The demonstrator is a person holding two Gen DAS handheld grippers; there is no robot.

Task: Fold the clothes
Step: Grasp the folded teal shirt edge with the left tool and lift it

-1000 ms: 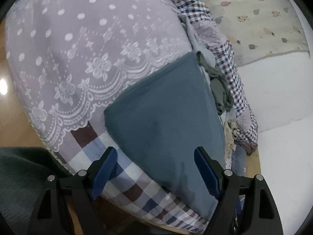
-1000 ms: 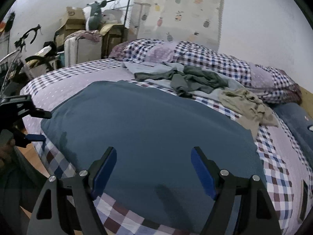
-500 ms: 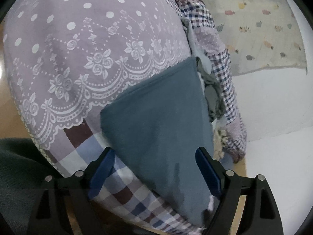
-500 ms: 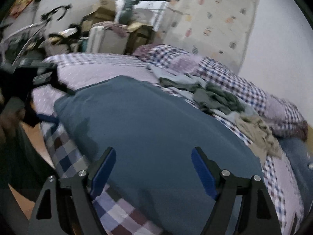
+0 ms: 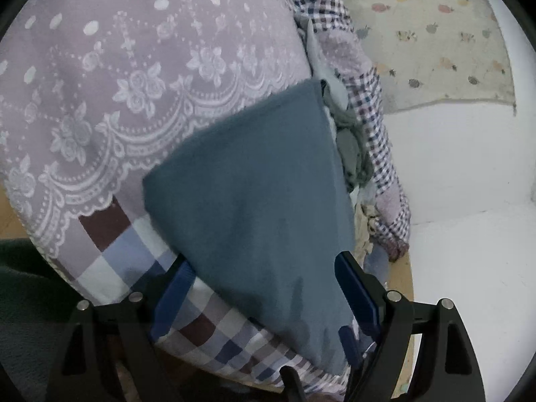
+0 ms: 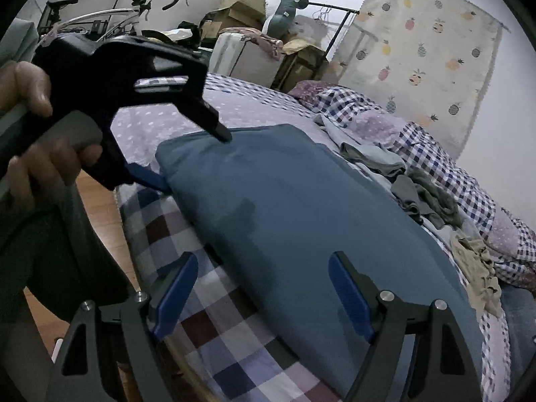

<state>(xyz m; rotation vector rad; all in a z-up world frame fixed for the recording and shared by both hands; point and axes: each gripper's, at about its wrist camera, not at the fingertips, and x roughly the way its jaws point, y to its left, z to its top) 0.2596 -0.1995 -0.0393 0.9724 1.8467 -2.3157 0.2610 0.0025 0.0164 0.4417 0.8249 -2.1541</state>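
**Left wrist view: teal cloth near the bed edge, both sets of fingers wide open**

Left wrist view first. The left gripper has its fingers spread wide with nothing between them, hanging just over the near edge of the teal cloth. That cloth lies flat and smooth as a neat rectangle on the bed, close to the bed's edge. It could be a garment already folded down, or one laid out flat for more folds; I honestly can't tell which.

In the right wrist view, the person's hand holds the left gripper at the cloth's far-left corner, one finger above the fabric and one at the edge below it, not pinched as far as I can see. The right gripper is also wide open and empty, over the cloth's near edge. Further right, the pile of clothes sits crumpled by the pillows.

What could go wrong, I reckon:
- The cloth looks layered, so a shallow pinch might catch only the top layer and peel the fold apart.
- It's near the bed edge, so a tug toward the person could drag it onto the floor.
- Fingers digging low might grab the checked sheet too.
- Uneven lifting would skew the corners.
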